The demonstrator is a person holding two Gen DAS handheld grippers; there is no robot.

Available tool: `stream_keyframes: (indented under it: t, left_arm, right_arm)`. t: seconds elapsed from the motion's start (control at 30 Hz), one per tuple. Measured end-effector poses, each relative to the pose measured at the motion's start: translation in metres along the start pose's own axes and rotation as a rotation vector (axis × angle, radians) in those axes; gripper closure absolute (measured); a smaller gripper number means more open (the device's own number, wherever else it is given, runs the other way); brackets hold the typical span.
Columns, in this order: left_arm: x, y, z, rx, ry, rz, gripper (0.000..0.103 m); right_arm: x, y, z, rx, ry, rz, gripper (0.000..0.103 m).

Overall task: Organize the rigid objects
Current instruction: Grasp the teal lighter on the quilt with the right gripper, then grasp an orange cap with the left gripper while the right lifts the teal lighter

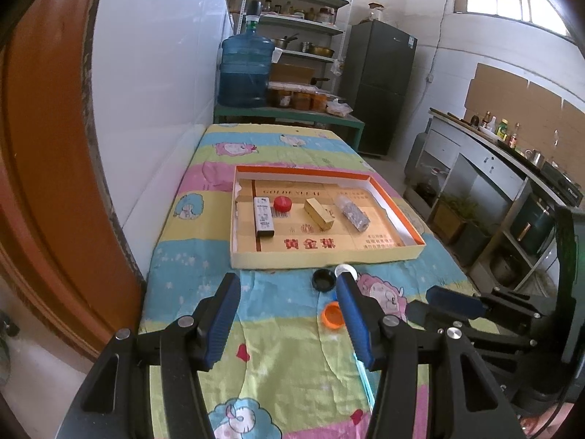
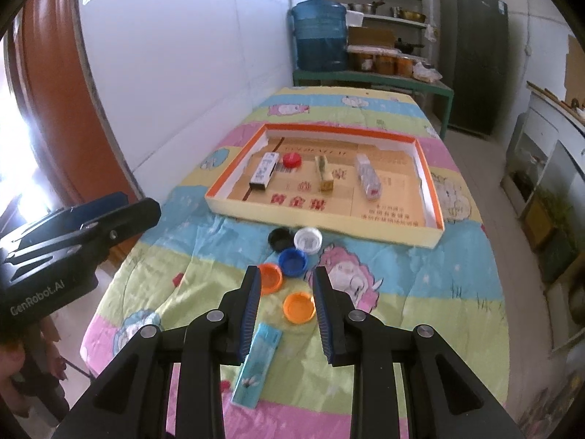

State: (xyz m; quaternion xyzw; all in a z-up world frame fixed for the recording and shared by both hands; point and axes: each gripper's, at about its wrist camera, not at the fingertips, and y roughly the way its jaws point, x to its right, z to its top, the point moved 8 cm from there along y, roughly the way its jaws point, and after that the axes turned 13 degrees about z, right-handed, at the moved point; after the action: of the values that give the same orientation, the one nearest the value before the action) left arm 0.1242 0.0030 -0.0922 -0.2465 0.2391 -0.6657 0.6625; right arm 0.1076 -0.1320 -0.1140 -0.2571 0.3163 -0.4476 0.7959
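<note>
quilted table (image 2: 438,292), both grippers' fingers (image 1: 226,314) apart, empty

On your worktop (image 2: 420,311) the shallow box tray (image 2: 435,197) sits toward the far side. Inside it, left to right: a long flat box (image 2: 264,171), a bottle cap (image 2: 292,160), a small block (image 2: 324,173), a wrapped packet (image 2: 368,175). Before the tray's near wall, five loose caps (image 2: 292,261) cluster together. Nearest you, a flat packet (image 2: 257,364) lies behind that cluster.
</note>
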Motion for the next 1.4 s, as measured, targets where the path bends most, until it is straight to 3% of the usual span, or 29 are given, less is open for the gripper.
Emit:
stream_keyframes:
  t: [0.53,0.7,0.8,1.1,1.13,1.23,1.4]
  left_arm:
    - [0.0,0.01,-0.036,-0.052,0.011,-0.029,0.049]
    - [-0.005,0.014,-0.039,-0.06,0.001,-0.029,0.049]
    - [-0.005,0.016,-0.041,-0.067,0.001,-0.031,0.049]
    - [-0.002,0.023,-0.047,-0.084,0.014,-0.043,0.049]
    - [-0.001,0.025,-0.047,-0.086,0.018,-0.046,0.049]
    - [0.007,0.029,-0.049,-0.09,0.043,-0.06,0.049]
    - [0.034,0.038,-0.052,-0.092,0.137,-0.118,0.049]
  right_arm:
    - [-0.008,0.044,-0.068,-0.088,0.071,0.003,0.072]
    - [-0.007,0.052,-0.073,-0.097,0.084,-0.003,0.071]
    - [-0.006,0.055,-0.073,-0.099,0.084,-0.009,0.062]
    - [-0.011,0.063,-0.077,-0.1,0.048,-0.049,0.061]
    - [-0.011,0.062,-0.077,-0.1,0.039,-0.055,0.062]
    - [-0.011,0.062,-0.079,-0.097,0.017,-0.075,0.079]
    - [-0.004,0.054,-0.081,-0.09,0.039,-0.046,0.08]
